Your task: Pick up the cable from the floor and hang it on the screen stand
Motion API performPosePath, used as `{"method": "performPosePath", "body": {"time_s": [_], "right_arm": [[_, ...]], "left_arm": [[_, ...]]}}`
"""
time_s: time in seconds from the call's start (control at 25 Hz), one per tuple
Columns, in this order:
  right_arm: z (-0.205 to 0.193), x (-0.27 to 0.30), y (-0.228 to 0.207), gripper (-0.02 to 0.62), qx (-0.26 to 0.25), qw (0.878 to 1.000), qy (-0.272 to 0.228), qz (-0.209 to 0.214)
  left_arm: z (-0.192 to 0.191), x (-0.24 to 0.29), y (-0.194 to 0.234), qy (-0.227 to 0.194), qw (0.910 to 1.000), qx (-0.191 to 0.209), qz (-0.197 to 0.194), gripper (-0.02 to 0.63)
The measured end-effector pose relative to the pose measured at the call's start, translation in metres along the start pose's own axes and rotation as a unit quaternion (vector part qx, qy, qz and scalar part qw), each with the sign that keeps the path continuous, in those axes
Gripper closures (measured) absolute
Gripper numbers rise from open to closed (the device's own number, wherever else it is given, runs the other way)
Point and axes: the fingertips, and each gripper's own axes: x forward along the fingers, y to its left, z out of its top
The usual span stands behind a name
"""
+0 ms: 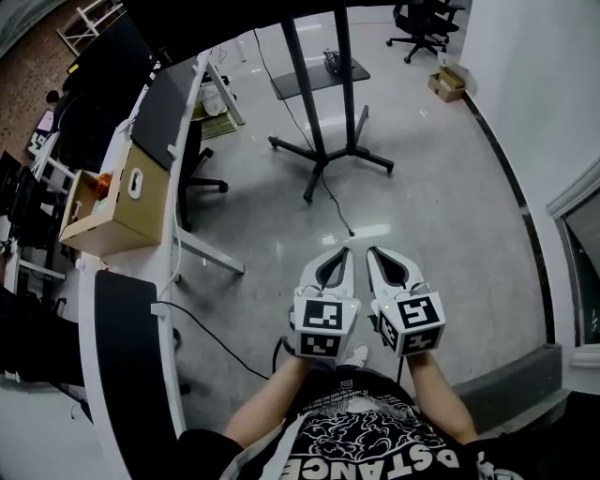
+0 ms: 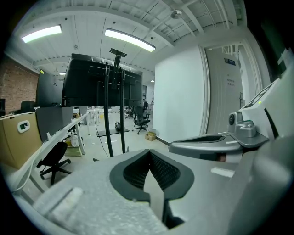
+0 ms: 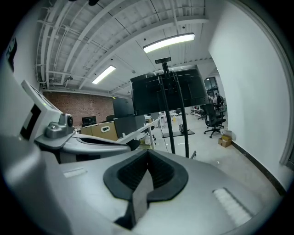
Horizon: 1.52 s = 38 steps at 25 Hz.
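Here we look steeply down at a grey office floor; two forearms reach forward, each hand holding a grey two-jaw tool topped by a cube with square markers. The left gripper point(image 1: 345, 251) and the right gripper point(image 1: 373, 251) are side by side, almost touching, tips pointing away from the body. In the left gripper view, the left gripper point(image 2: 149, 152) has its jaws pressed fully together with nothing between the dark ribbed pads; in the right gripper view, the right gripper point(image 3: 148, 153) is likewise closed and empty.

The cable point(image 1: 337, 206), thin and black, lies on the floor; it runs from the base of the screen stand point(image 1: 325, 150) toward us, and its near end rests just ahead of the gripper tips, not touching them. The screen stand rises on two black posts from splayed legs, well ahead of the grippers; both gripper views show its dark screen up high point(image 2: 103, 87) point(image 3: 169, 91).

To the left we see a long white desk point(image 1: 171, 246); a cardboard box point(image 1: 105, 214) sits on it. Far ahead on the right, a black office chair point(image 1: 424, 22) stands near the white wall.
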Motion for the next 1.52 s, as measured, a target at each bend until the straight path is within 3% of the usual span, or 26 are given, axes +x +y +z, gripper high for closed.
{"method": "performPosePath", "body": {"time_s": [0.36,0.6,1.28,1.52], "right_arm": [[-0.015,0.05,-0.01,0.591,-0.005,0.999,0.037,-0.014],[-0.003,0.1,-0.023,0.591,-0.008,0.998,0.052,-0.03],[-0.016,0.241,-0.054,0.591,-0.014,0.988,0.139,-0.058],[-0.037,0.277,-0.066,0.591,-0.013,0.983,0.172,-0.067]], "left_arm": [[-0.008,0.038,0.039,0.011,0.9997,-0.019,-0.013,0.606],[-0.007,0.08,0.077,0.022,0.9988,-0.036,-0.024,0.606],[-0.008,0.186,0.184,0.046,0.9924,-0.089,-0.071,0.606],[-0.028,0.219,0.212,0.062,0.9909,-0.081,-0.087,0.606]]}}
